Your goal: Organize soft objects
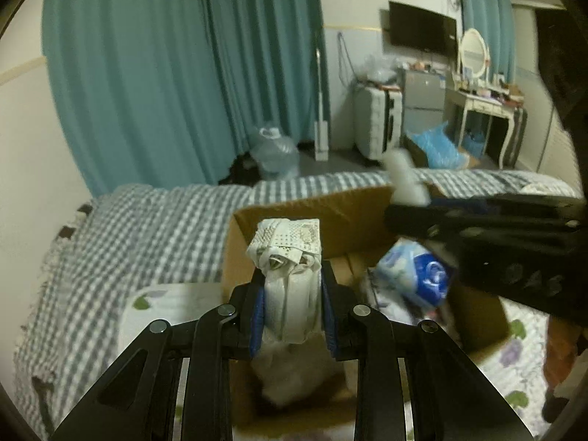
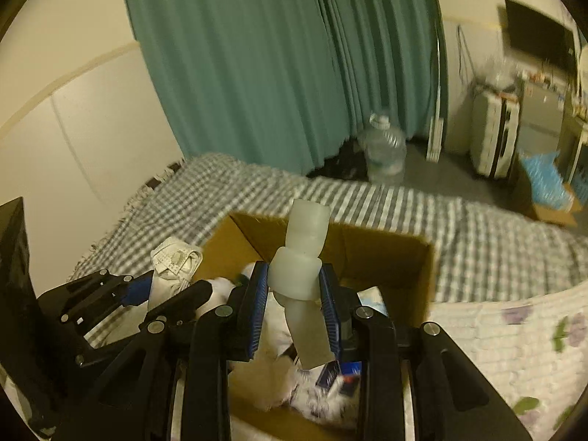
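Note:
My left gripper is shut on a folded white patterned cloth bundle and holds it above the open cardboard box on the bed. My right gripper is shut on a pale soft white roll and holds it over the same box. In the left wrist view the right gripper crosses from the right with the white roll. In the right wrist view the left gripper and its cloth bundle sit at the left. The box holds a blue-and-white pack and white fluffy items.
A grey-and-white checked blanket covers the bed, with a floral quilt at the right. Teal curtains, a large water bottle, a white suitcase, a dressing table and a box with blue bags stand beyond.

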